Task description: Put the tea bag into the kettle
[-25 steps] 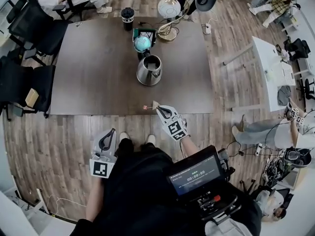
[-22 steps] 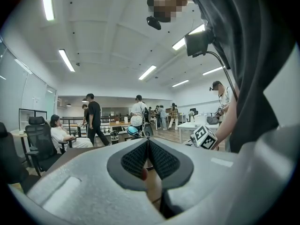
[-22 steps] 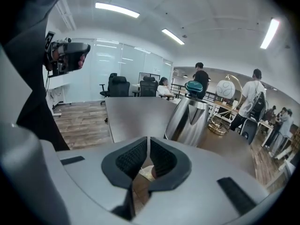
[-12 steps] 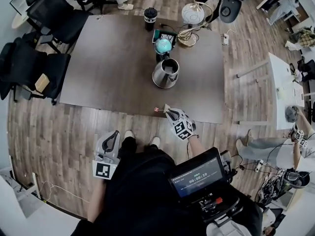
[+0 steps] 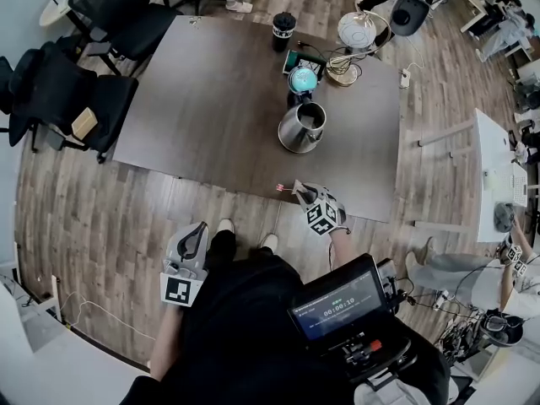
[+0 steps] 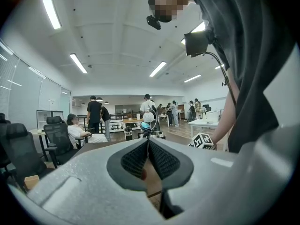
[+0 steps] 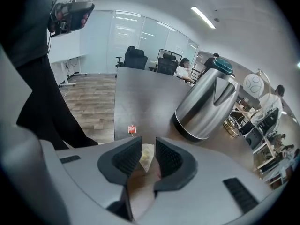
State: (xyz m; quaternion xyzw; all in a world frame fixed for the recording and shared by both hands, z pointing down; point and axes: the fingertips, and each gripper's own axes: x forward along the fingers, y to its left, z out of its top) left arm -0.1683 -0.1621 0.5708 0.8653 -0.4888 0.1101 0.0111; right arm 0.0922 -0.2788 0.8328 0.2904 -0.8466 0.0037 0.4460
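1. The left gripper [image 5: 197,227] [image 6: 147,144] hangs short of the tabletop's [image 5: 211,99] near edge, over the wooden floor [image 5: 101,226]. Its jaws are pressed together with nothing between them.
2. The right gripper [image 5: 297,186] [image 7: 149,150] reaches over the near edge, toward the near right corner. Its jaws stand narrow and pinch the pale tea bag [image 7: 146,155] between the pads.
3. The tea bag's red tag [image 5: 280,187] [image 7: 131,129] lies on the tabletop just inside the near edge, beside the jaw tips.
4. The steel kettle [image 5: 302,127] [image 7: 206,107] stands upright further in, right of centre, apart from the jaws, with its mouth open to the head view.
5. A black cup [image 5: 283,29] stands at the far edge, and a lamp [image 5: 356,32] with a round white shade stands near the far right corner.
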